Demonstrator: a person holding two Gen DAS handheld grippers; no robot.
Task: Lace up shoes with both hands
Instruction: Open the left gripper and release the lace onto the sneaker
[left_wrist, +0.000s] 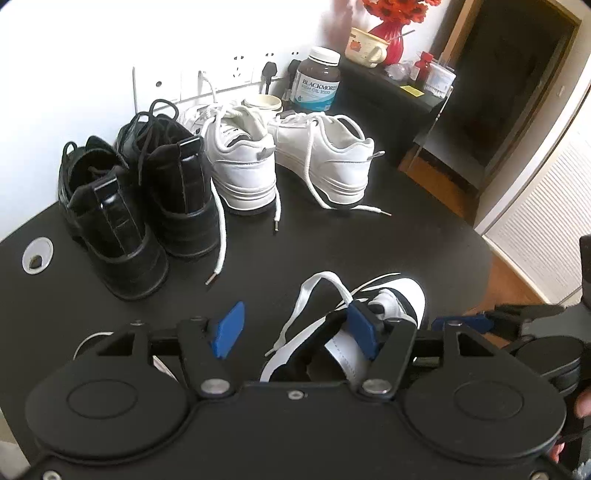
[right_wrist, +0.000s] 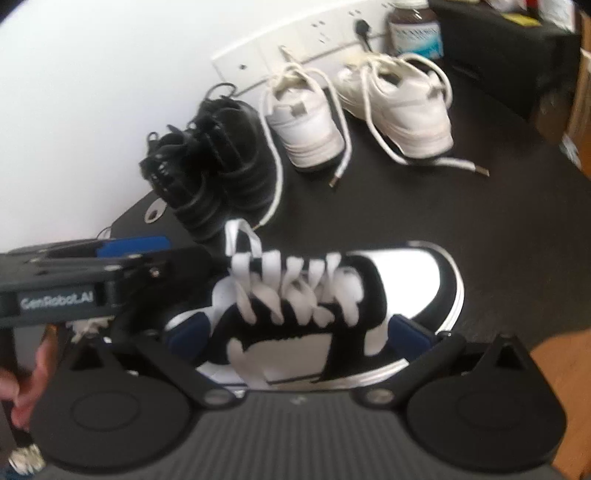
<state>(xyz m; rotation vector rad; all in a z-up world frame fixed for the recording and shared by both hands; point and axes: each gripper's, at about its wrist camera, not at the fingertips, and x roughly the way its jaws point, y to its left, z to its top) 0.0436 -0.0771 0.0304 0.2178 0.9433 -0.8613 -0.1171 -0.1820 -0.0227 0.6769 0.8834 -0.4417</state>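
Note:
A black and white sneaker with white laces lies on the black table, near the front edge. My left gripper hangs over its heel end and is open. A white lace loop rises between the blue pads, and the right-hand pad sits by the tongue. My right gripper is spread wide open, its pads on either side of the sneaker's middle with gaps showing. In the right wrist view the left gripper comes in from the left beside the lace loop.
A pair of black lace-up shoes and two white sneakers with loose laces stand at the back. A supplement bottle and wall sockets are behind them. The table's rounded edge drops to a wooden floor on the right.

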